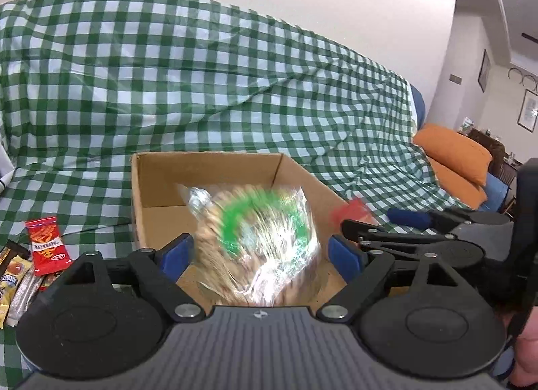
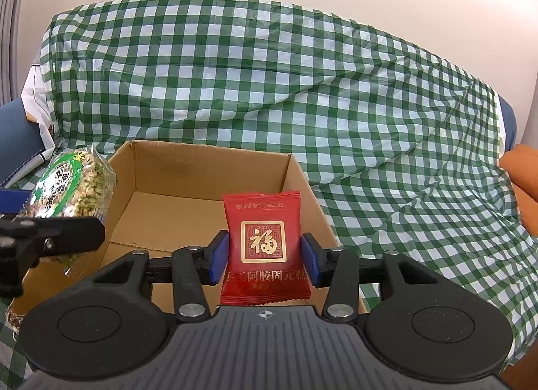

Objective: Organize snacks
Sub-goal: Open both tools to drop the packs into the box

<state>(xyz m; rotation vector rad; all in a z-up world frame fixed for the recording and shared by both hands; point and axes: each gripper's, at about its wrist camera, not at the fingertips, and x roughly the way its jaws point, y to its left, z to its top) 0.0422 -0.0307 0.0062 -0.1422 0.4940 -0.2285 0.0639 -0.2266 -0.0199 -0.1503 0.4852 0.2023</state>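
The clear bag of puffed snack with a green ring label (image 1: 259,238) sits blurred between the spread pads of the left gripper (image 1: 260,255), untouched, over the cardboard box (image 1: 201,168). Only the right wrist view shows the red packet (image 2: 265,248) sharply — gold "福" square, "阿胶固元糕" — between the right gripper (image 2: 265,257) pads, parted, neither quite touching. Only the left view shows loose snack packets (image 1: 45,243) on the green-checked cloth (image 1: 201,87) — lettering unreadable.

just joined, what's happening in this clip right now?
A person with a gripper in each hand is sorting snacks into a cardboard box on a green checked cloth. The left gripper stands open around a blurred clear bag of puffed snacks over the box. The right gripper has a red packet between its pads, which look just clear of it. More packets wait left of the box.
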